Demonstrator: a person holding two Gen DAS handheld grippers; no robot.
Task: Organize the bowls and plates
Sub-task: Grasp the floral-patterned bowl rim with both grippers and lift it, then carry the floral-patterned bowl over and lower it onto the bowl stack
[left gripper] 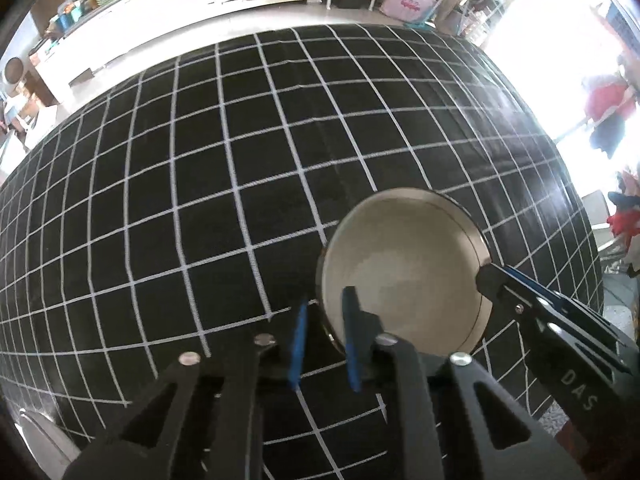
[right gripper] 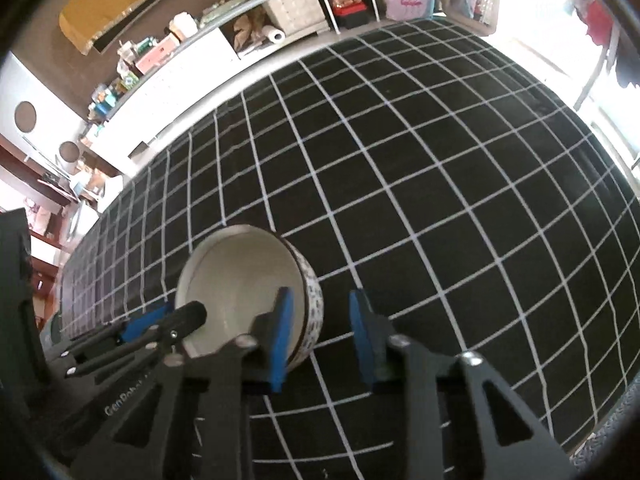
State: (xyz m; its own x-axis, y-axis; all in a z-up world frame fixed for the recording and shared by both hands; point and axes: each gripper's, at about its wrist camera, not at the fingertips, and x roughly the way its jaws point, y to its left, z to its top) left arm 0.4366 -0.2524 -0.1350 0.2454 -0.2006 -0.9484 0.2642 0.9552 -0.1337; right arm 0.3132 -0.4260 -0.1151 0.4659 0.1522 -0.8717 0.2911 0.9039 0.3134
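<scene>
One cream bowl [left gripper: 400, 264] with a patterned outer wall [right gripper: 314, 312] sits on the black grid tablecloth [left gripper: 240, 160]. My left gripper [left gripper: 327, 300] is shut on the bowl's left rim, one blue pad inside and one outside. In the right wrist view the left gripper [right gripper: 196, 312] reaches over the bowl's [right gripper: 240, 280] left side. My right gripper [right gripper: 320, 294] straddles the opposite wall. Its inner pad lies close to the inside, while a gap shows between the outer pad and the wall. From the left wrist view the right gripper [left gripper: 486, 276] sits at the bowl's right rim.
The tablecloth [right gripper: 440, 160] spreads wide beyond the bowl to the table's far edge. Past that edge stand a white cabinet [left gripper: 160, 4], shelves with boxes, a paper roll [right gripper: 275, 35] and a pink bag [left gripper: 408, 0]. Bright windows are on the right.
</scene>
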